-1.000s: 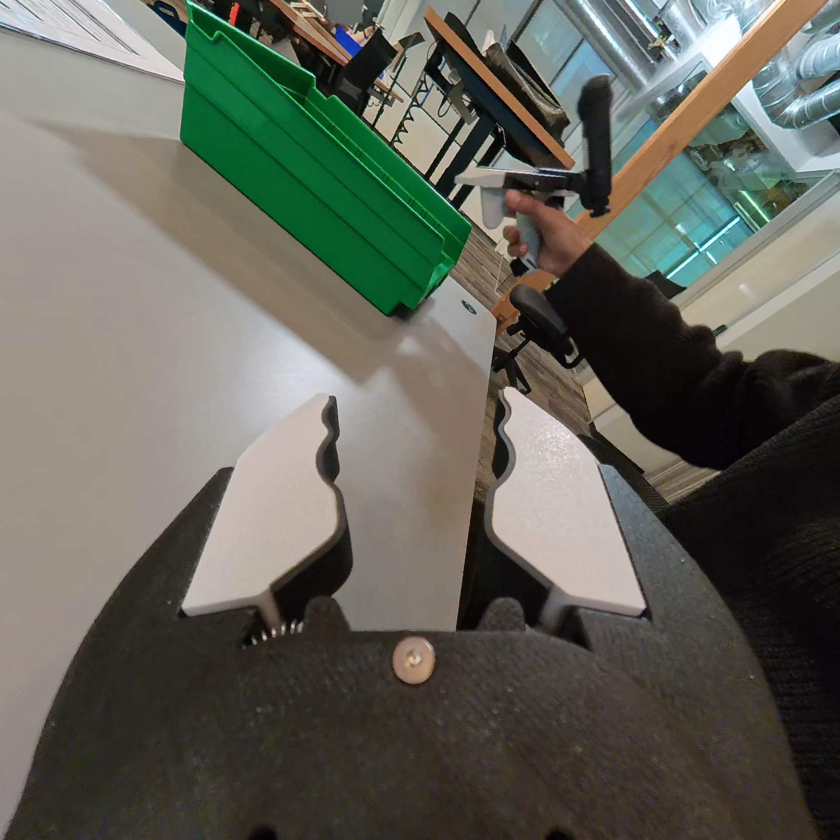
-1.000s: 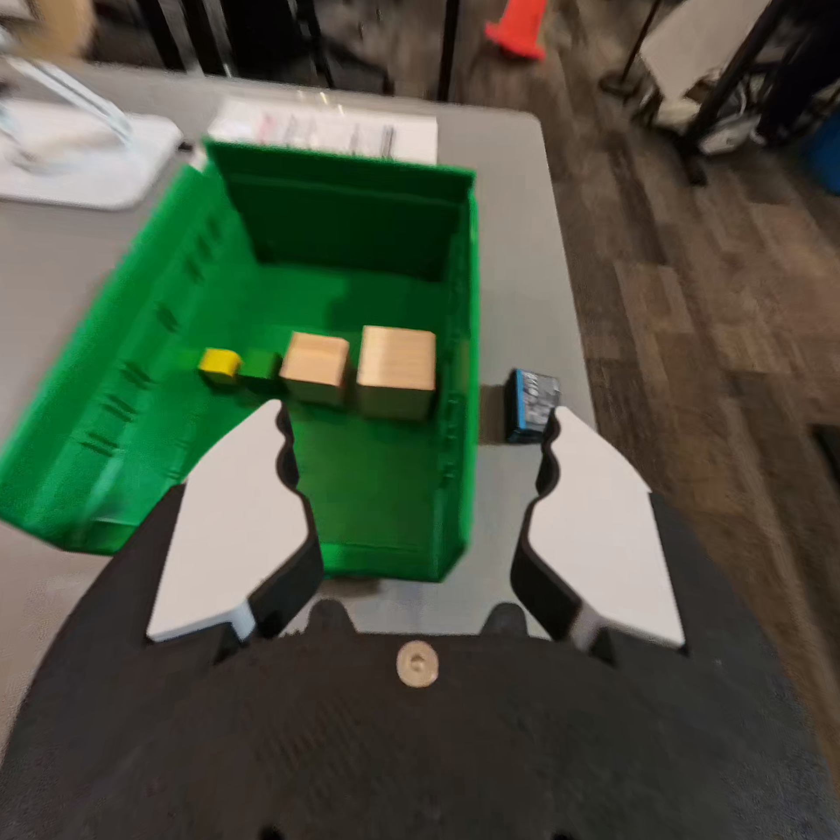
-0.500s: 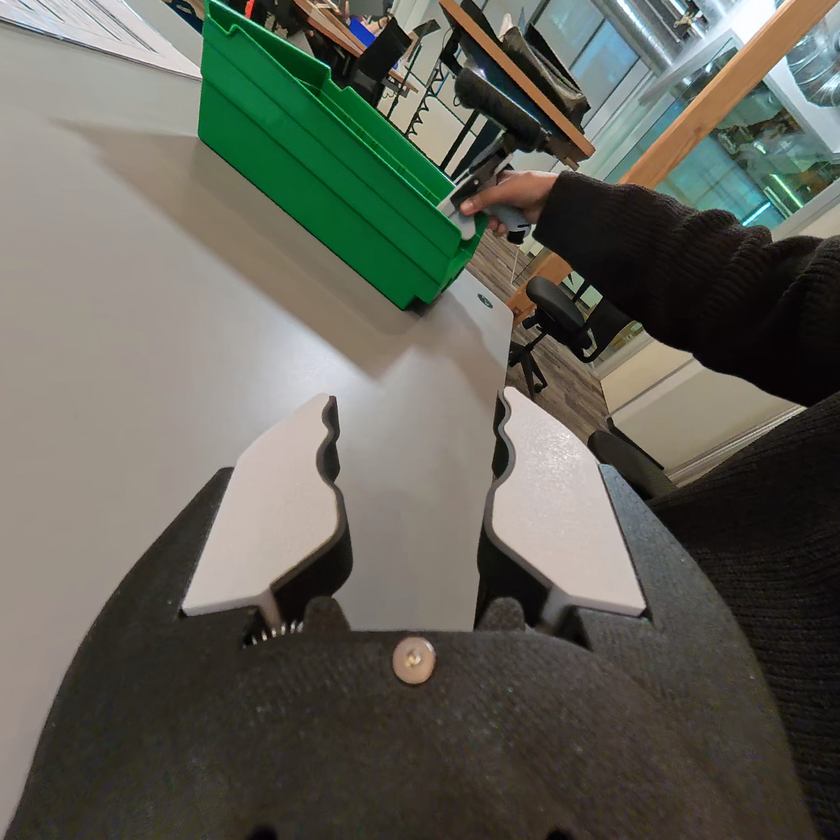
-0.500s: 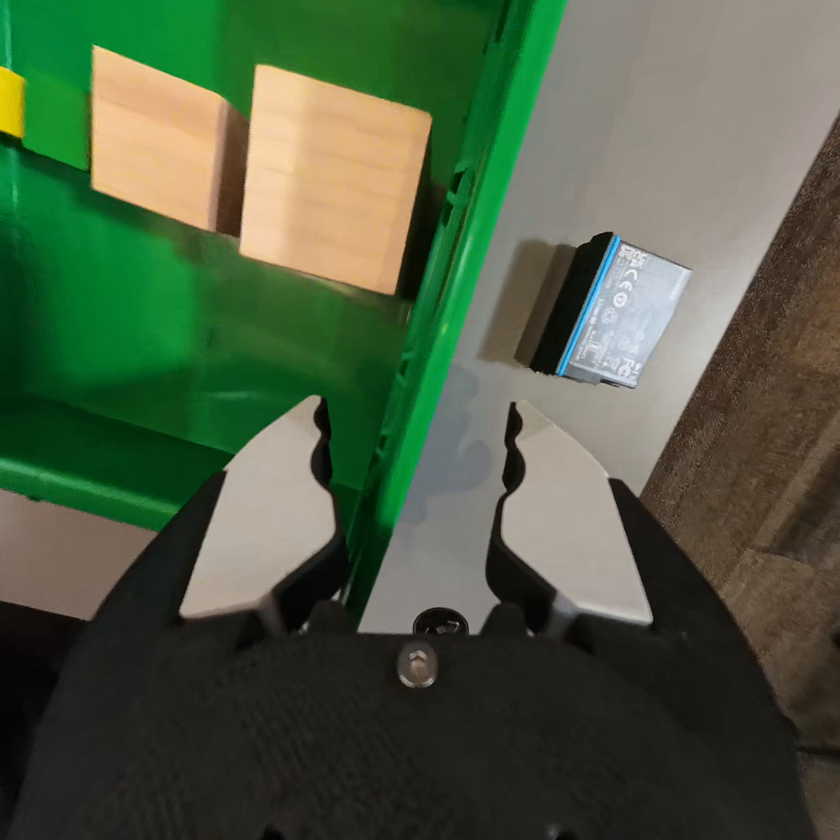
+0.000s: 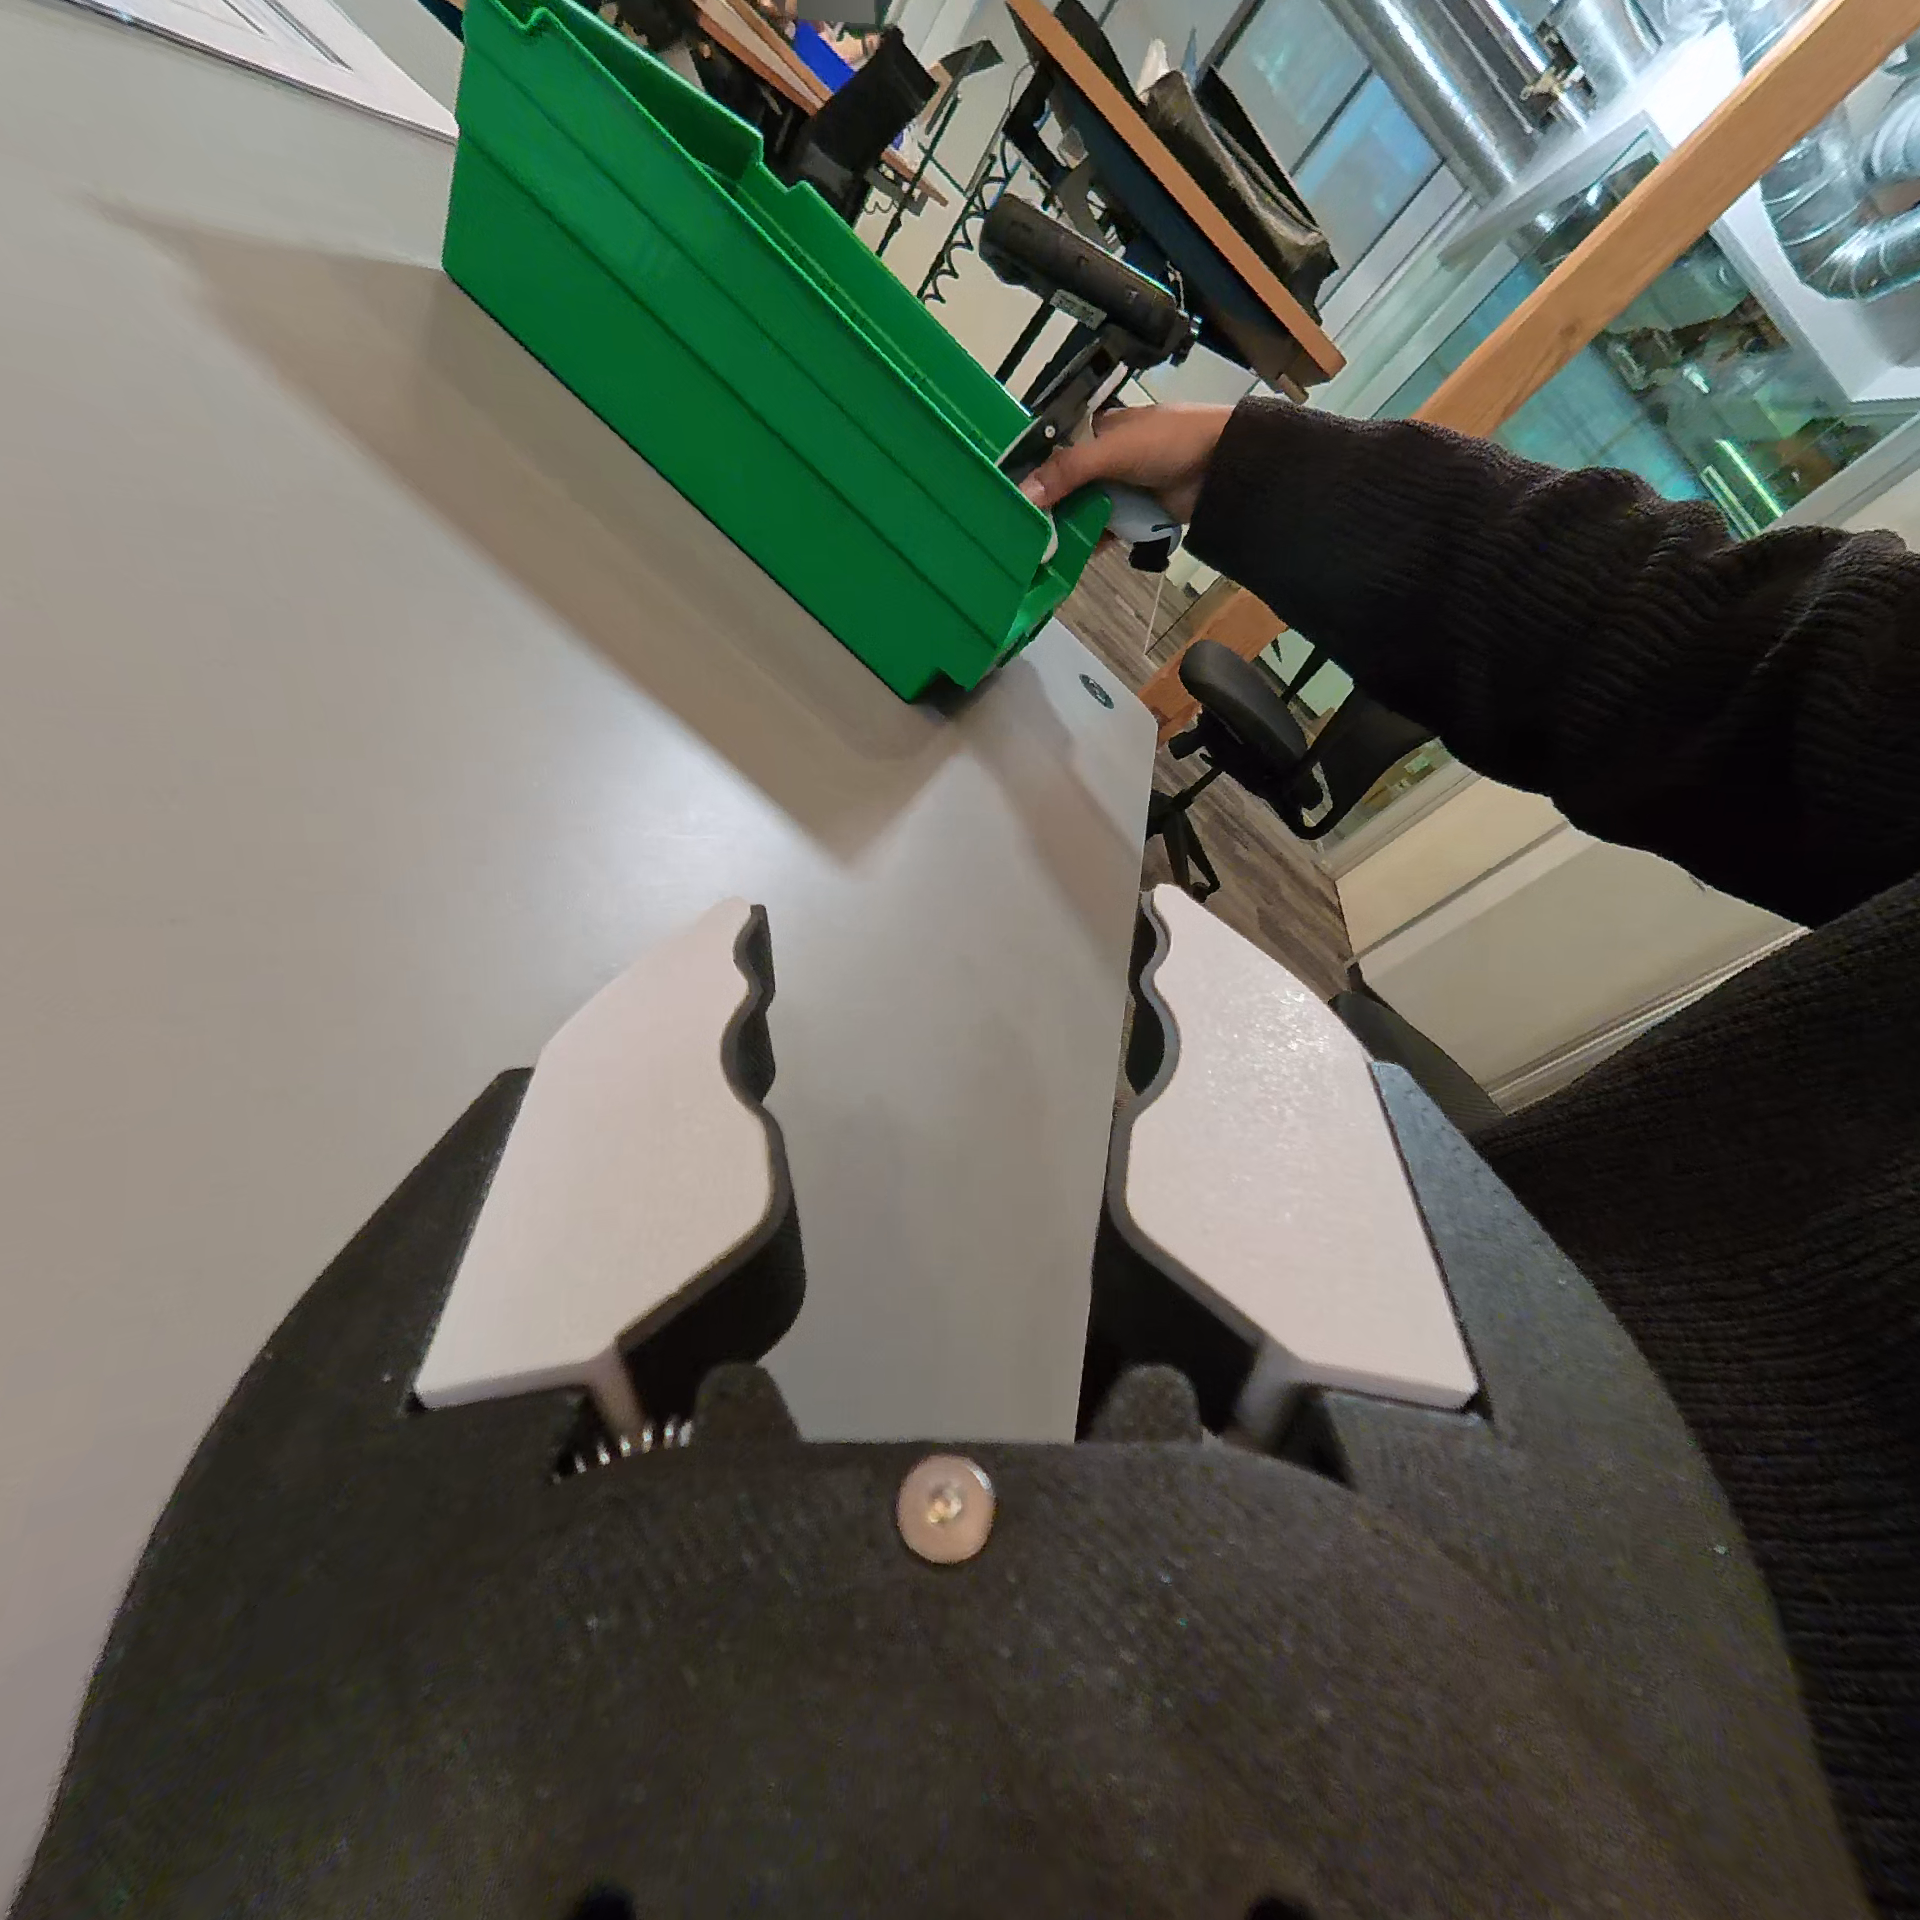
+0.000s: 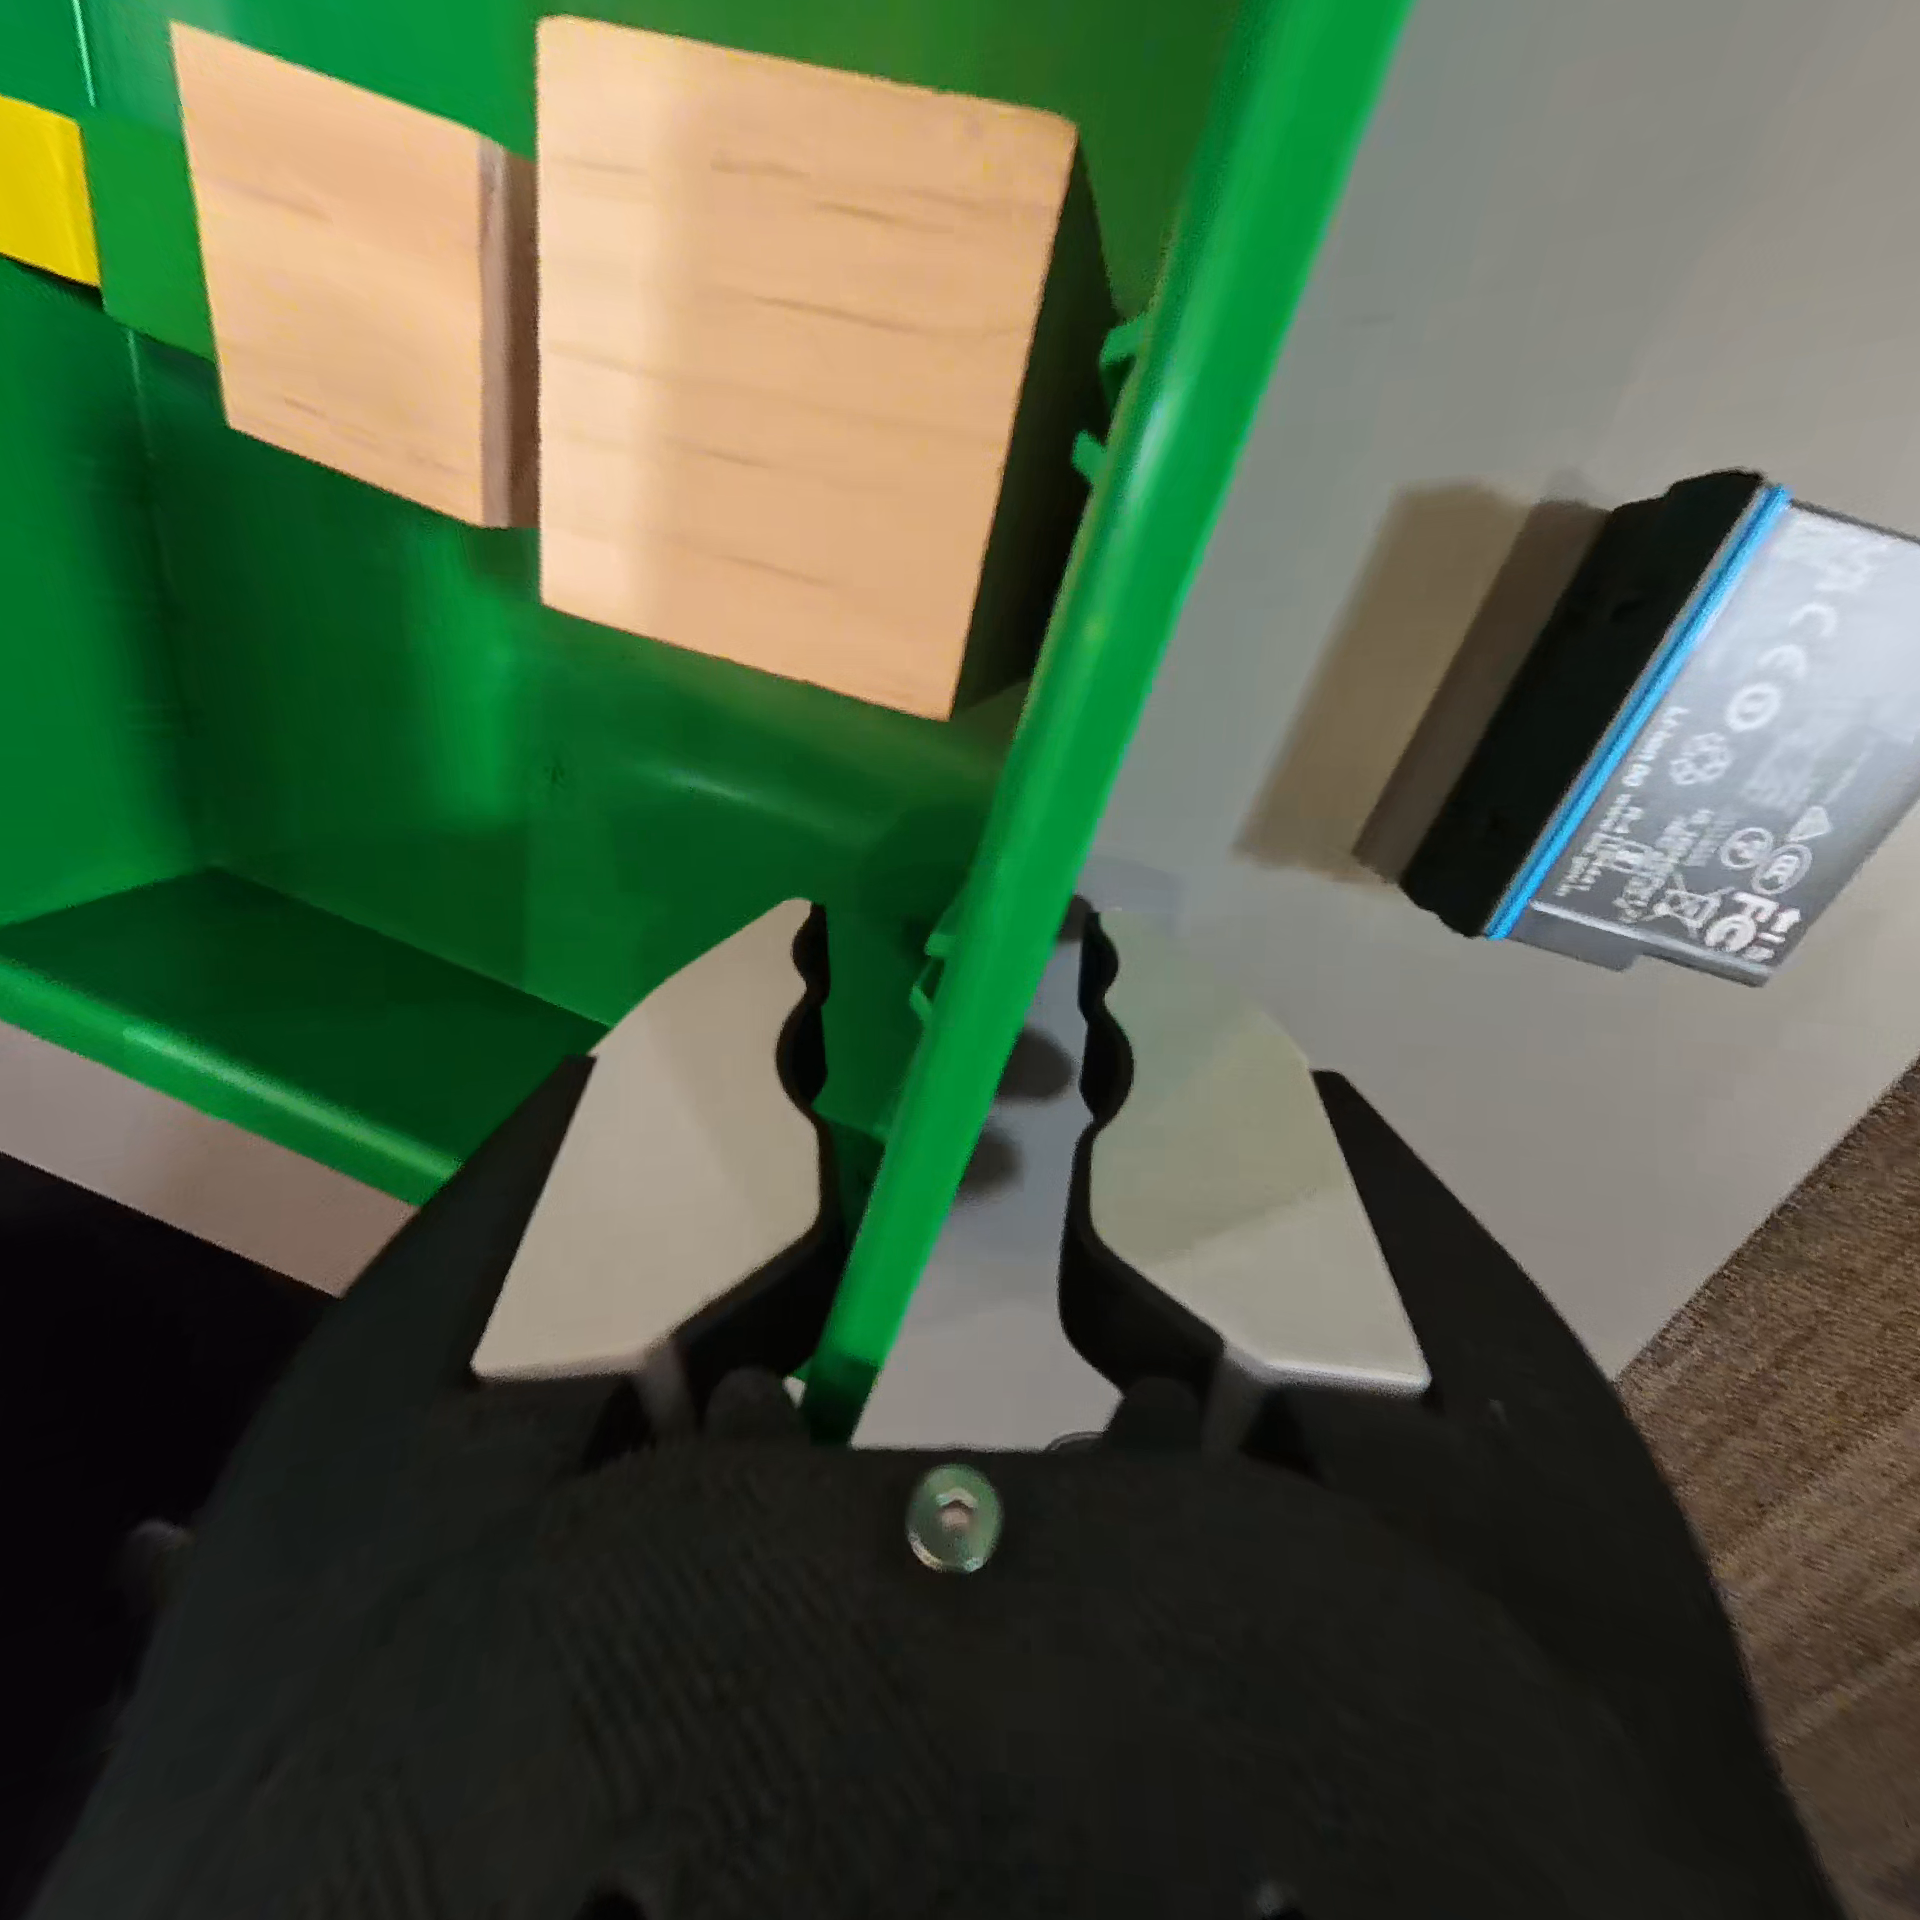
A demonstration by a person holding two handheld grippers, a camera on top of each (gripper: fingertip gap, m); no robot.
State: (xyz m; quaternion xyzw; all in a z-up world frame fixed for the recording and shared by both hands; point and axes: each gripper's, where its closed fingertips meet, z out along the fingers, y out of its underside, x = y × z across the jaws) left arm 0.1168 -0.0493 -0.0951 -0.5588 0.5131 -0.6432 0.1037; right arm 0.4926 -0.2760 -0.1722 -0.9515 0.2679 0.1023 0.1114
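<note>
Your right tool (image 6: 948, 1049) straddled the side wall of the green bin (image 6: 1049, 831), one finger inside, one outside, jaws apart and not yet closed on the wall. Inside the bin, two wooden blocks (image 6: 790, 364) sat side by side against that wall, with a green block and a yellow block (image 6: 36, 197) farther along. A dark battery pack (image 6: 1683, 748) lay on the table (image 6: 1558, 260) just outside the bin. Your left tool (image 5: 951, 1023) rested with jaws apart and empty, well away from the bin, at the table's edge.
</note>
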